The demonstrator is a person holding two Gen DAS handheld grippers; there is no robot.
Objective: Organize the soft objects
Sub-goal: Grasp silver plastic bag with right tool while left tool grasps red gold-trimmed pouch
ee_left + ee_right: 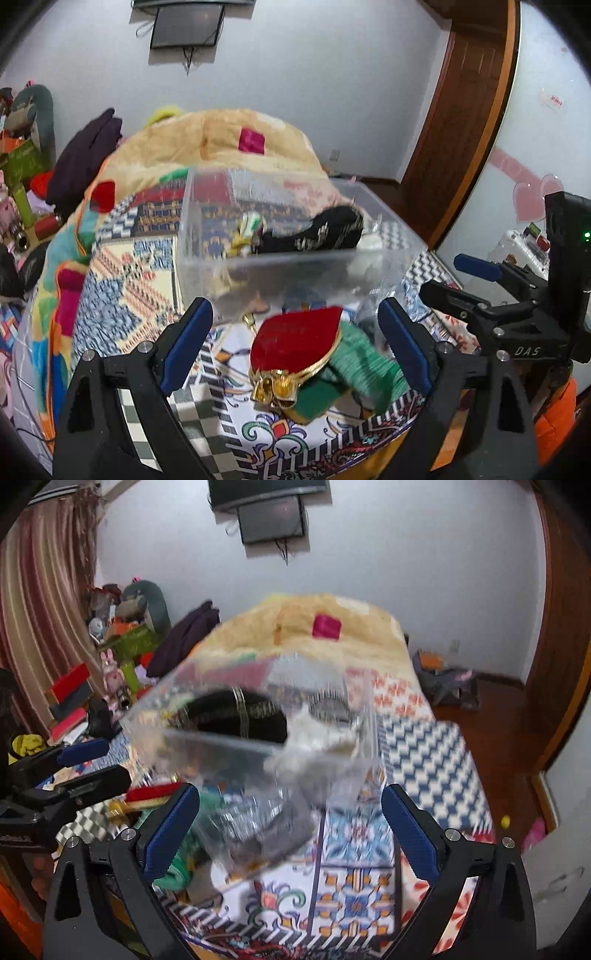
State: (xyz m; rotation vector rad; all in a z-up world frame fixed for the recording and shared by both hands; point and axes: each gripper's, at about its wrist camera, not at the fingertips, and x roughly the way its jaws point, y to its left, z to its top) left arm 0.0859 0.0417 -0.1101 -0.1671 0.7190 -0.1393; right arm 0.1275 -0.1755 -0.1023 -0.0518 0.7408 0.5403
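Left wrist view: left gripper (pixel 295 343), blue-padded fingers spread wide, gripping nothing. Between the fingers, lower centre of frame, lies a red velvet pouch with a gold clasp (pixel 295 345) on the patterned bedspread (pixel 140 280). It overlaps a green knitted cloth (pixel 365 363) that extends toward the right-hand finger. Neither item touches the pads.

Above them, mid-frame, stands a clear plastic storage box (pixel 295 236), blurred. Inside: a black fabric item with pale markings (pixel 325 230), a small green-and-white soft item (pixel 249 227) to its left, something white at the right end.

The right gripper (pixel 476 284) enters at right edge of this view, fingers apart.

Right wrist view: right gripper (pixel 290 830), fingers wide apart, empty. The clear box (pixel 258 716) sits centre frame, just above the finger gap, heavily blurred; black item (pixel 240 714) and a white fluffy item (pixel 321 734) show through it. The left gripper (pixel 85 764) is at left edge; the red pouch (pixel 155 793) shows edge-on beside the left-hand finger.
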